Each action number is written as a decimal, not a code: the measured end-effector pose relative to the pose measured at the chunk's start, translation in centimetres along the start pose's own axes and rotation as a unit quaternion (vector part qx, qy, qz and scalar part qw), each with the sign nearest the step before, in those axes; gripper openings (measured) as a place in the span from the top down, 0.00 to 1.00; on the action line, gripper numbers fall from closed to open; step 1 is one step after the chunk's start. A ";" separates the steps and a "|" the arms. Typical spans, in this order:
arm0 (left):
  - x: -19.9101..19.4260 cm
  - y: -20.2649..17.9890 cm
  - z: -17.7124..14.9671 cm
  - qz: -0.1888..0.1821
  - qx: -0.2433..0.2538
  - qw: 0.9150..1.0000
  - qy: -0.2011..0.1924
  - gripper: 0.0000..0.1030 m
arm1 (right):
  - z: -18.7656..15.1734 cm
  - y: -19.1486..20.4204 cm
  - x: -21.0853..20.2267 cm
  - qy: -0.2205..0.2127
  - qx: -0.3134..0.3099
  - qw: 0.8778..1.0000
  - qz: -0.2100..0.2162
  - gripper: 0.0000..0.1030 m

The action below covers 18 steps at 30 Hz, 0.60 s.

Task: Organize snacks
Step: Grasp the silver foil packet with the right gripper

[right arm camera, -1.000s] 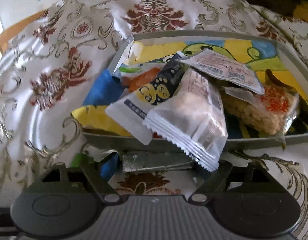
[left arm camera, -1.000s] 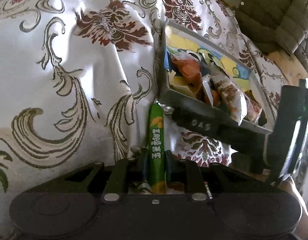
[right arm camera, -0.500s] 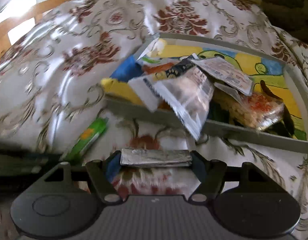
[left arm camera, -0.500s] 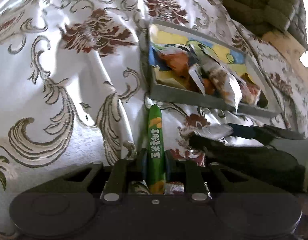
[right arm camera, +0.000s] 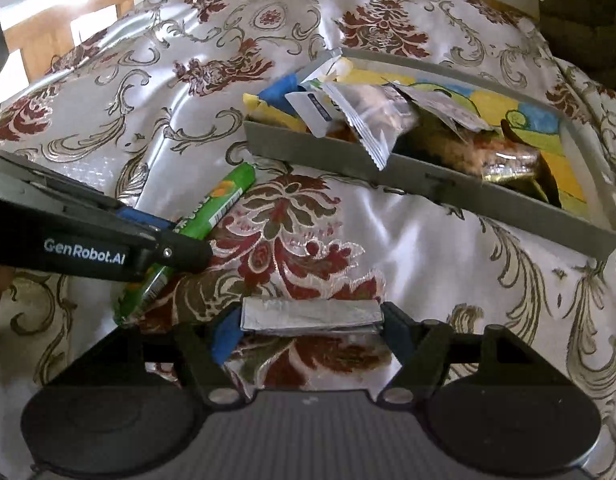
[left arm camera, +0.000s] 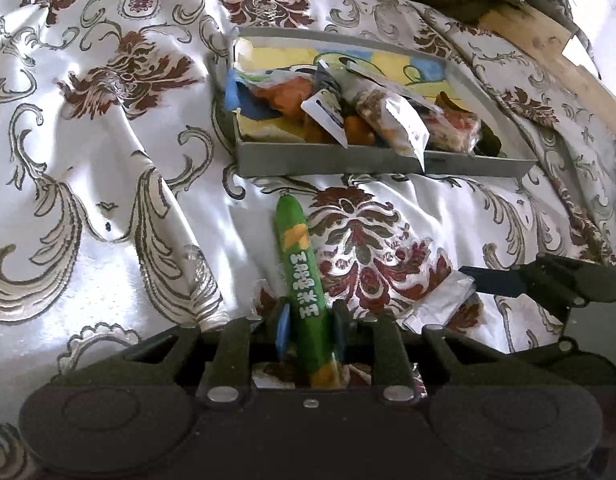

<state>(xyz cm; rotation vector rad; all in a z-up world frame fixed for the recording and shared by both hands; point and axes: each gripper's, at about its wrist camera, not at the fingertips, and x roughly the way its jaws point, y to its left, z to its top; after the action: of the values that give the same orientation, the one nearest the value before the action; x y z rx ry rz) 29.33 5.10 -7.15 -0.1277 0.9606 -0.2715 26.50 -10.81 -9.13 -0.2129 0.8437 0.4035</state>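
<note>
Left hand-held gripper point(left arm camera: 310, 330) — jaws opening around the green snack stick point(left arm camera: 302, 280). Right hand-held gripper point(right arm camera: 308, 322) pinches a silver foil packet point(right arm camera: 310, 314) (lengthwise). Both near the grey tray point(left arm camera: 348, 160) on the patterned tablecloth point(left arm camera: 108, 160).

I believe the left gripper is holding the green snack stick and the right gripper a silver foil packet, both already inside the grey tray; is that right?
Not quite: in both wrist views the green snack stick in the left gripper and the silver foil packet in the right gripper are over the tablecloth, short of the grey tray.
</note>
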 end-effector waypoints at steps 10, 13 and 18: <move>0.2 1.1 0.2 -0.019 -0.035 0.999 0.002 0.77 | -2.0 -1.4 -2.5 -0.014 0.091 0.996 0.022 0.21; 0.2 0.4 -0.1 -0.011 -0.014 1.000 0.000 0.77 | -2.7 -2.1 -3.7 -0.021 0.135 0.990 0.044 0.21; -0.1 -0.7 -0.3 -0.003 0.025 1.000 0.005 0.77 | -3.1 -3.4 -3.6 -0.023 0.189 0.978 0.081 0.35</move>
<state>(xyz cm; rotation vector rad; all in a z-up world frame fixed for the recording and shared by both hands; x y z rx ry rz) 28.89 4.42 -7.11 -0.0832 0.9629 -0.3025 23.72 -15.87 -8.35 0.2178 0.8779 0.3903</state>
